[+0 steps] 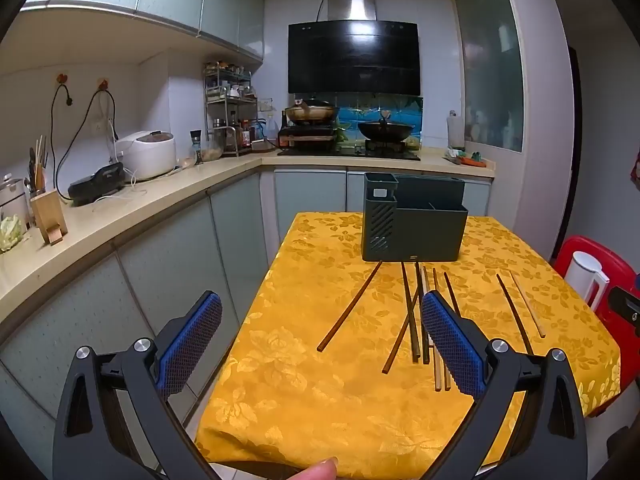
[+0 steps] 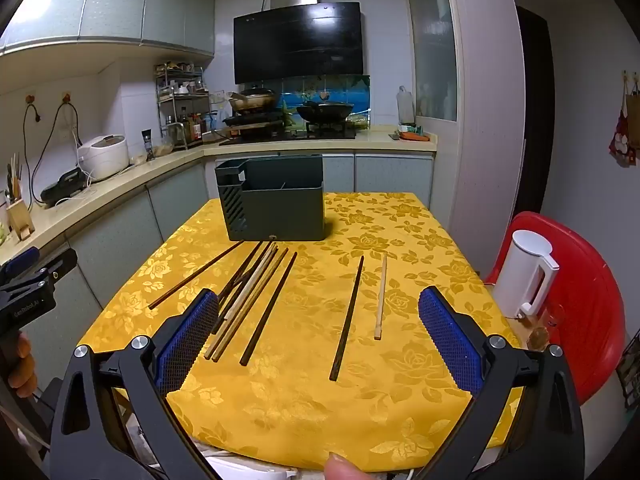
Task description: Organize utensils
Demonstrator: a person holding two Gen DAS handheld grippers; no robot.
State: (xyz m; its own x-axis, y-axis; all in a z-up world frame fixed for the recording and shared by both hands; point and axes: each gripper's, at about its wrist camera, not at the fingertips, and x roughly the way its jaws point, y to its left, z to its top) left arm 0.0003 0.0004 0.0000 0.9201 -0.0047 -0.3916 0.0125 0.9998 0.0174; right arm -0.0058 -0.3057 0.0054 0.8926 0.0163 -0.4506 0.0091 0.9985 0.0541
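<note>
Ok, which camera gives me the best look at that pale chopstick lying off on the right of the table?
The right wrist view: the pale chopstick lies unobstructed between the open fingers, beside a dark chopstick. The left wrist view shows it too, but far off to the right and more distorted.

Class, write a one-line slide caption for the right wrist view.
Open right tool hovers over loose chopsticks lying before the dark utensil holder on the yellow tablecloth.

Right claw's finger (image 1: 440, 328) hides middle chopsticks (image 1: 416, 320); organizer (image 1: 412, 220) interior unseen
</note>
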